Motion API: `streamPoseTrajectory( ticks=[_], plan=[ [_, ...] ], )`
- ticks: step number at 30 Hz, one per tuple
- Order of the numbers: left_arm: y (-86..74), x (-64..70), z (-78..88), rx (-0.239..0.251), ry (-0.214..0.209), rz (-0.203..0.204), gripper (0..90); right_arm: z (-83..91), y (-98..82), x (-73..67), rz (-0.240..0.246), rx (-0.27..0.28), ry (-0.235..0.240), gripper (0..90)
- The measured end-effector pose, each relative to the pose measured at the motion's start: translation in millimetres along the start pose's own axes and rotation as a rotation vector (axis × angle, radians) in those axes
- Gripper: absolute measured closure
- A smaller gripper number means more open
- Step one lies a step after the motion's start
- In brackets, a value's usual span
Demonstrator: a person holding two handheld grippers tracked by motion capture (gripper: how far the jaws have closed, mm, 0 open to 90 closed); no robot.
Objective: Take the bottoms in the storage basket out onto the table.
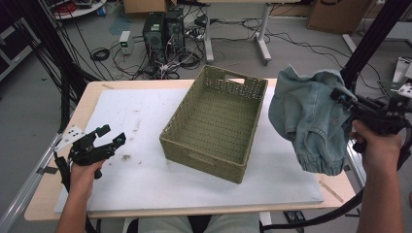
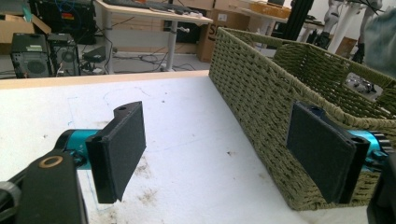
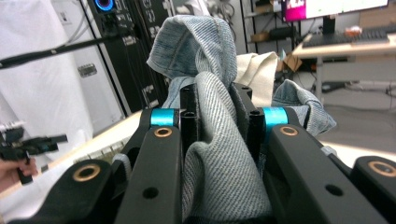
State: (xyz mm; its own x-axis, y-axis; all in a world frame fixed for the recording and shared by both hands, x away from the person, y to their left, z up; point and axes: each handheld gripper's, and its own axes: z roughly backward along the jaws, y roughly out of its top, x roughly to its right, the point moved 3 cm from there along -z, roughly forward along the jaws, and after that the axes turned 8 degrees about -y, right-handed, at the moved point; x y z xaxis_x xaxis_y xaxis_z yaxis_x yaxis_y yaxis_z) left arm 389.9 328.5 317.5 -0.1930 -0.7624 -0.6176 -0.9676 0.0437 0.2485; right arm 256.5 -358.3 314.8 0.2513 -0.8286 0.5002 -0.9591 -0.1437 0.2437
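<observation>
Nearest the high camera, two forearms are seen coming in from the bottom edge, each hand wrapped round a black gripper. On the right, a bunched piece of light blue denim clothing (image 1: 311, 119) is held up in the air by the right gripper (image 1: 342, 99), beyond the right edge of the white board (image 1: 145, 179) and just off the right side of the basket (image 1: 214, 124). In the right gripper view the denim (image 3: 219, 154) is seen clamped between the two black jaws, which are pressed in on a thick fold of it, while more of the cloth rises above them in a hood-like bulge (a cuffed or elasticated hem is seen hanging lowest in the high view). The left gripper (image 1: 111, 136) is held low over the left part of the board, near its left edge and well apart from the denim. Its jaws are spread wide with nothing between them, as the left gripper view shows: bare, stained board is seen between the two pads (image 2: 123, 149), and the woven side of the basket (image 2: 261, 98) is seen just behind the right-hand one. The olive-green woven basket is set on the middle of the board, turned at an angle to the table (image 1: 48, 194) edges, and nothing can be made out inside it.
</observation>
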Motion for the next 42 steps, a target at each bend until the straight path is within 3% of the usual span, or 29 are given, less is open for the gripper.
streamPoseTrajectory(
  ticks=[3, 6, 11, 13, 17, 21, 25, 30, 33, 42],
  plan=[
    [-0.3, -1.1, 0.4, -0.001, 0.001, 0.000, 20.1, -5.9, -26.6, 10.1, -0.021, -0.060, -0.011, 75.8],
    [-0.1, -1.8, 1.3, 0.004, 0.004, 0.002, 20.1, -20.1, -60.4, 17.4, -0.047, -0.154, -0.027, 75.7],
    [-0.6, -1.6, 0.7, 0.002, 0.003, -0.002, 20.1, -40.6, -99.2, 24.2, -0.082, -0.222, -0.052, 75.5],
    [-0.6, -1.5, 0.7, 0.001, 0.003, -0.003, 20.1, -48.4, -109.7, 25.6, -0.052, -0.266, -0.094, 75.4],
    [-0.5, -1.5, 1.4, 0.004, 0.003, -0.001, 20.1, -65.6, -132.4, 25.7, 0.058, -0.387, -0.201, 74.7],
    [-0.6, -0.7, 1.2, 0.004, 0.001, -0.006, 20.1, -76.4, -149.6, 27.7, 0.062, -0.438, -0.229, 70.0],
    [-1.1, -1.1, 1.0, 0.007, -0.001, -0.007, 20.1, -72.0, -143.3, 23.0, 0.064, -0.393, -0.244, 52.2],
    [-1.2, 0.4, -0.1, 0.010, -0.004, -0.014, 20.1, -56.6, -120.3, 18.2, 0.100, -0.309, -0.260, 30.6],
    [-1.2, 1.8, -1.0, 0.009, -0.005, -0.017, 20.1, -50.1, -108.8, 13.0, 0.120, -0.274, -0.263, 22.9],
    [-0.6, 6.5, -0.8, 0.016, -0.016, -0.041, 19.9, -39.0, -103.0, -1.3, 0.138, -0.275, -0.215, 21.3]
  ],
)
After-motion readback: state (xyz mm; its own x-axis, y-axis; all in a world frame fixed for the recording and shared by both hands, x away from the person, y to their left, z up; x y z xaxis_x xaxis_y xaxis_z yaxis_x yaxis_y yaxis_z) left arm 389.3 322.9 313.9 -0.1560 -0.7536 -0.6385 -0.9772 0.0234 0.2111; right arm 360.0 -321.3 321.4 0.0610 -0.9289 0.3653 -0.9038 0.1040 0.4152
